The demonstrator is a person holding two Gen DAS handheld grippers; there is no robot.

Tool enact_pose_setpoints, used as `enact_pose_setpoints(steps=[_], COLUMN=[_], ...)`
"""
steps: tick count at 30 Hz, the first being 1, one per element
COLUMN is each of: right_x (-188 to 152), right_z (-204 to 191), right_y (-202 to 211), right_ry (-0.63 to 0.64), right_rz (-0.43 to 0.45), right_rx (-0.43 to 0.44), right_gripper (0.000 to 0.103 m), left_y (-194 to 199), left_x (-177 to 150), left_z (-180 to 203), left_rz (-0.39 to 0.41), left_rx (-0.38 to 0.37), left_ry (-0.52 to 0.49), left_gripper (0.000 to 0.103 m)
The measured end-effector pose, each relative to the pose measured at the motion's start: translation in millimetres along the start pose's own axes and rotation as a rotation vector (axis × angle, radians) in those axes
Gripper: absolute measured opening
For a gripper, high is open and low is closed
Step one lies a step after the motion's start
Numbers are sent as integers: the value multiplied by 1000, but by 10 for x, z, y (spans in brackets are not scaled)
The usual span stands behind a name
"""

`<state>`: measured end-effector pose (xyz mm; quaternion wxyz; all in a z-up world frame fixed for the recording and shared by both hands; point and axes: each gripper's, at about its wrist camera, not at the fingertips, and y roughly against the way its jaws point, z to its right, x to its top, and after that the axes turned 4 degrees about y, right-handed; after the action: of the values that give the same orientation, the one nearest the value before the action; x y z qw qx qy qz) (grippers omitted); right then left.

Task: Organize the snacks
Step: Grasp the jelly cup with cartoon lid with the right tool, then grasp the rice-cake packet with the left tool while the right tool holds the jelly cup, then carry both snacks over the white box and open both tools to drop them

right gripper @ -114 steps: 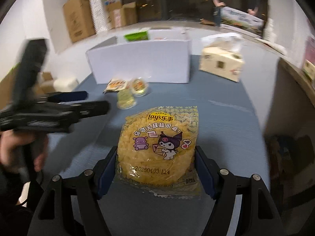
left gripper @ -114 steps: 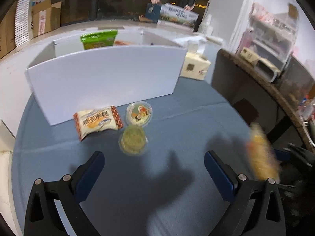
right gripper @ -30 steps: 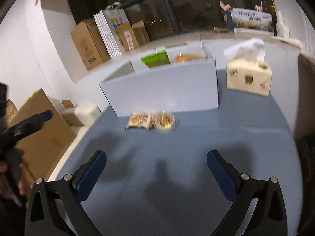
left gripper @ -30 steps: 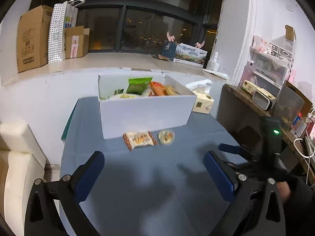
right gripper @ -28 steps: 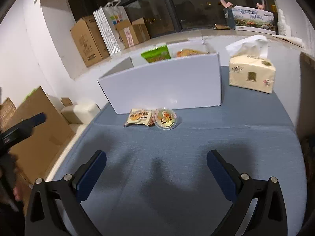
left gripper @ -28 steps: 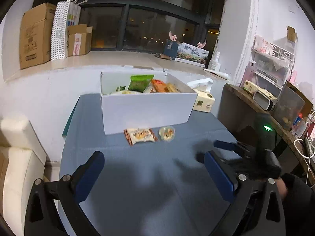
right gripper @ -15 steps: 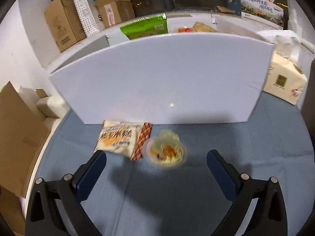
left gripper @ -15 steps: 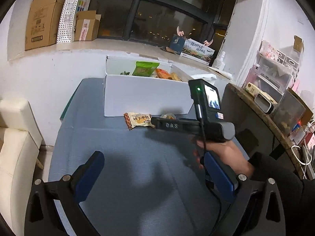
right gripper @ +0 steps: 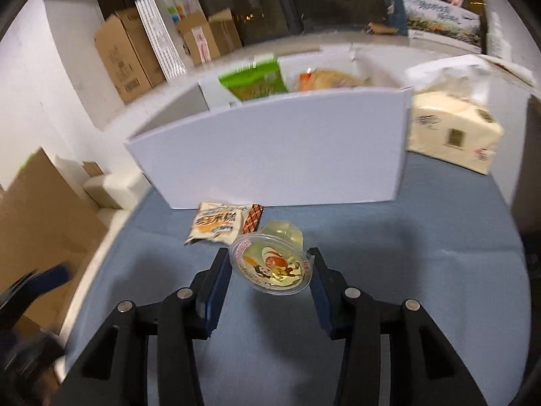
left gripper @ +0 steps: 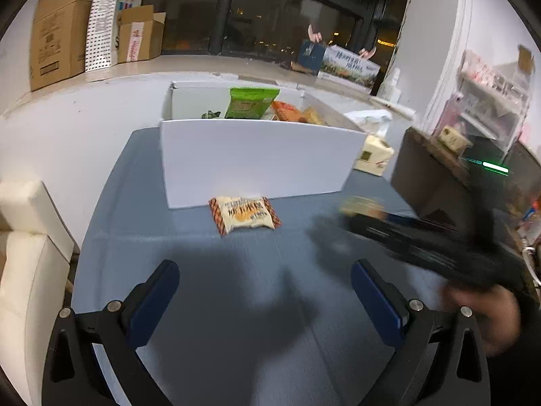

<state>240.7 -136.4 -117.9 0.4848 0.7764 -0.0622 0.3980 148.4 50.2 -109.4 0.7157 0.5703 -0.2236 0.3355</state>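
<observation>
- My right tool (right gripper: pixel 268 272) has just been closing, and a clear jelly cup (right gripper: pixel 270 264) with a cartoon printed on its lid now sits between its blue pads.
- The left pad (right gripper: pixel 216 284) and the right pad (right gripper: pixel 319 287) meet the cup's rim on either side, so I have hold of it; the cup is tilted, its lid facing the camera.
- I cannot tell whether the cup's base is off the blue bench (right gripper: pixel 422 253) or touching it.
- Just beyond the cup, to its left, a pale snack packet (right gripper: pixel 218 225) with an orange checked edge lies flat on the bench, close in front of the white box (right gripper: pixel 277 159).
- Above the box's near wall I can see a green packet (right gripper: pixel 253 81) and an orange-and-yellow one (right gripper: pixel 324 79) inside it.
- A tissue pack (right gripper: pixel 453 135) stands on the bench just right of the box.
- My left tool (left gripper: pixel 265 296) hangs over bare bench with its jaws wide apart and nothing between them.
- From the left wrist view the snack packet (left gripper: pixel 244 213) lies ahead of that tool, near the foot of the white box (left gripper: pixel 257 162).
- In that same view my right tool (left gripper: pixel 358 208) reaches in from the right as a dark blur, with something yellowish at its tip.
- My right hand (left gripper: pixel 483 318) shows blurred at the lower right, behind it.
- Cardboard boxes (left gripper: pixel 61 27) stand on the window ledge beyond.
</observation>
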Motion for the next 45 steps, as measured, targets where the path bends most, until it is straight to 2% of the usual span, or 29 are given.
enact_pose_setpoints(steps=[6,9,15,18,19,20,22,23,26,30,36,41,45], right_x=[-287,-474,-615,-624,-625,-629,-639,-643,-665,-636,-464,-90,378], right_z=[104,133,216,242,243,242,248,249,242,206,106,-39,-74], right_y=[633,857,1035,1036,1025,1011,971,943,916,911,863,832,750], right_ry=[-40,-52,-81,-93,-93,-94,-97,-98,-105,-91,-62,-16,11], right_rz=[62,78,84,84,84,79,69,59,52,57,78,128,177], right_rx=[15,8,-7,-6,-5,-3,-6,-13,-15,-15,10,44,52], right_gripper=[49,49,49,49,49,49,49,49,49,49,49,49,49], left_y=[-675,-992,-1469,-1548,-1549,-1546,-1519,-1505,-1405,-1018,-181,259,304], left_x=[298,378,330,311,313,321,367,380,375,378,444,870,1334], left_z=[76,90,12,27,30,28,31,25,-10,21,153,265,210], left_rz=[-23,-51,-147,-167,-166,-162,-155,-164,-149,-78,64,178,235], left_rx=[82,156,228,254,252,250,238,235,201,147,46,-33,-47], left_ry=[-3,-12,29,-2,-9,-16,-20,-14,-22,-43,-83,-94,-89], left_gripper=[103,103,103,103,101,92,75,70,62,62,61,61,61])
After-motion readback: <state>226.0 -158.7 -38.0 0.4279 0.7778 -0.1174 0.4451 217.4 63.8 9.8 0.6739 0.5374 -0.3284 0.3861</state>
